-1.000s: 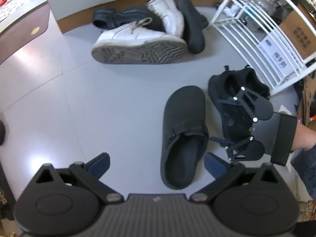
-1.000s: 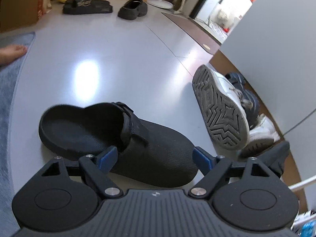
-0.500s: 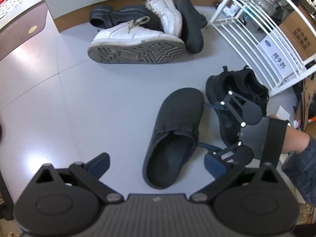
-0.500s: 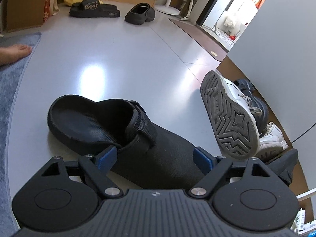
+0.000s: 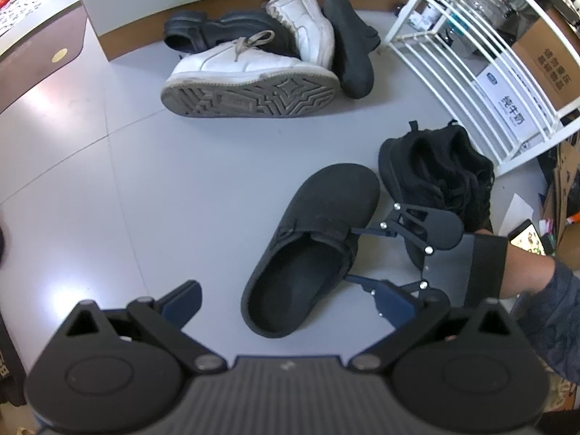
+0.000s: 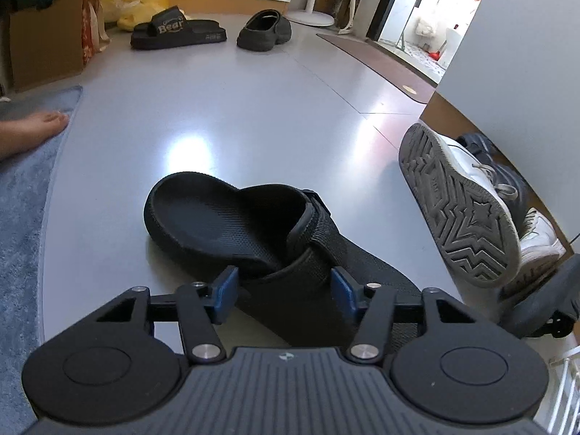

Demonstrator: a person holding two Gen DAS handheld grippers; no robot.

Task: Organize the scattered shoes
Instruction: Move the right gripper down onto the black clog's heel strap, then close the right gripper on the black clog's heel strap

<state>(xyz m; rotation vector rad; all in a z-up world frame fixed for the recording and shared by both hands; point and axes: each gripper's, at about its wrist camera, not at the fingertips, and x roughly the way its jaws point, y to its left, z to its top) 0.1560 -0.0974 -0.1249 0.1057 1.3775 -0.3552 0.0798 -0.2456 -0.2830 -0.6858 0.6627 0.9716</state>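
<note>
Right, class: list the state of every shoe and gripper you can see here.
Black clog, upright on floor, pinched at its strap.
White sneaker, tipped on its side, sole showing.
Black sneaker, upright.
Right gripper, jaws just closed further, onto the clog.
Left gripper, open, empty.

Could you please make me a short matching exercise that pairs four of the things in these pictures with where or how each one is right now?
Things:
1. black clog
2. white sneaker
3. black knit sneaker
4. Bear slide

Places or states:
A. lying on its side, tread showing
B. next to the white rack
C. far across the floor, by a cardboard box
D. between the right gripper jaws

Pairs: 1-D, 2-A, 3-B, 4-C
</note>
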